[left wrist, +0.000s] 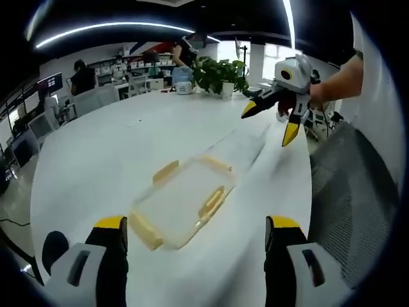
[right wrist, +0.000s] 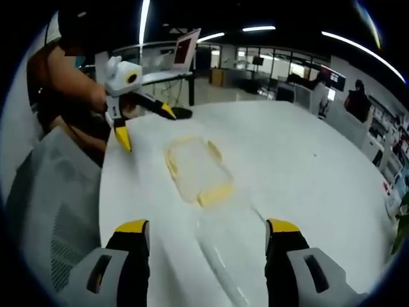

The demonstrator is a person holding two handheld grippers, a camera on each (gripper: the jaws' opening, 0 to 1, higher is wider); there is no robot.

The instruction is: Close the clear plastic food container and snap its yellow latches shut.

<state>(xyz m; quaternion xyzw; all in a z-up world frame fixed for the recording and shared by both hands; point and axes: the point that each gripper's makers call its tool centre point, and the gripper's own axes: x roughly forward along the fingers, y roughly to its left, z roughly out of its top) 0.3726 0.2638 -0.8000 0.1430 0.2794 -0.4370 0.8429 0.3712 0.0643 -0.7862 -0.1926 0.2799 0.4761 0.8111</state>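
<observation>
In the left gripper view, the clear plastic food container (left wrist: 182,203) is seen lying flat on the white table (left wrist: 96,153), just ahead of the left gripper (left wrist: 197,233). Yellow latches (left wrist: 211,202) are seen splayed outward along its sides, so none is judged to be snapped. A clear lid (left wrist: 239,150) appears to lie on the table just beyond the container, touching its far end; the blur prevents certainty. The left gripper's jaws are held wide apart, with nothing between them, above the table on the near side of the container. The right gripper (left wrist: 273,123) is seen in the air beyond the container, its jaws spread and empty, carried by a bare forearm (left wrist: 335,82) reaching in from the side.

In the right gripper view, the same container (right wrist: 195,167) is seen past the right gripper (right wrist: 208,233), whose jaws are released and empty. The lid (right wrist: 220,252) lies between that gripper and the container. The left gripper (right wrist: 146,126) hovers beside the container's far corner, jaws parted.

The step in hand is judged to be seating the lid. It should be squared over the rim before any latch is pressed, with the container steadied by one gripper.
</observation>
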